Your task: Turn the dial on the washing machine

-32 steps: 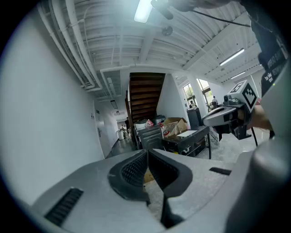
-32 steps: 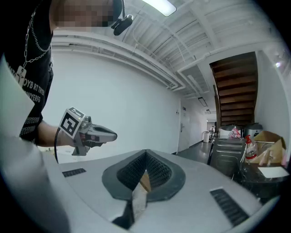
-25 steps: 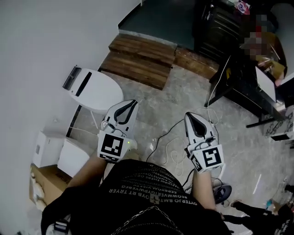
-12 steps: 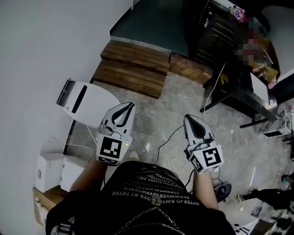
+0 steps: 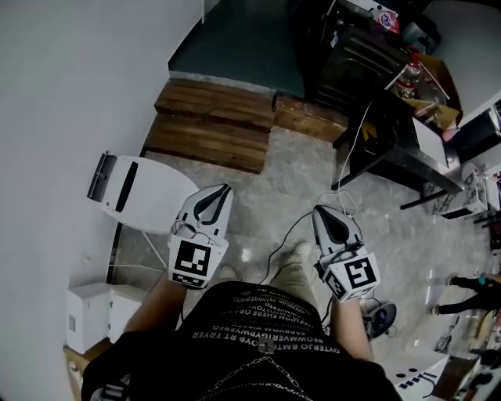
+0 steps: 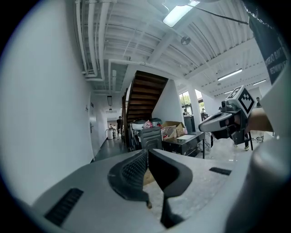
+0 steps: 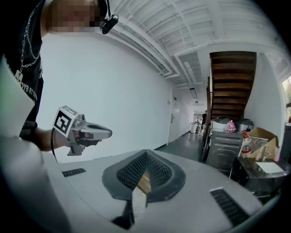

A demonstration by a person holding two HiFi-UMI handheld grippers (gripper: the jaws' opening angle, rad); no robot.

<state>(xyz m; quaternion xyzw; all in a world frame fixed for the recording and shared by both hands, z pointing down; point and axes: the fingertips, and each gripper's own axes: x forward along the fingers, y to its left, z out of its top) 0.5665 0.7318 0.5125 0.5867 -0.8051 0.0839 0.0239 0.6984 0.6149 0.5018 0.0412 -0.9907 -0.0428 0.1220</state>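
Left tongs (image 5: 221, 192): left of the right tongs (image 5: 318, 213), well apart, both above the floor.
Side table (image 5: 153, 184): just left of the left tongs, by the wall.
Wooden steps (image 5: 211, 125): ahead of both tongs, beyond the side table.
Worktop (image 5: 395, 145): ahead and right of the right tongs; cardboard box (image 5: 440, 78) and bottle (image 5: 405, 76) on it.
Cable (image 5: 286, 235): on the floor between the tongs.
White boxes (image 5: 86, 317): behind and left of the left tongs.

White wall (image 5: 63, 78), mottled grey floor (image 5: 309, 176), wooden pallets (image 5: 211, 125), dark staircase (image 6: 144, 87), ceiling strip light (image 6: 178, 13)
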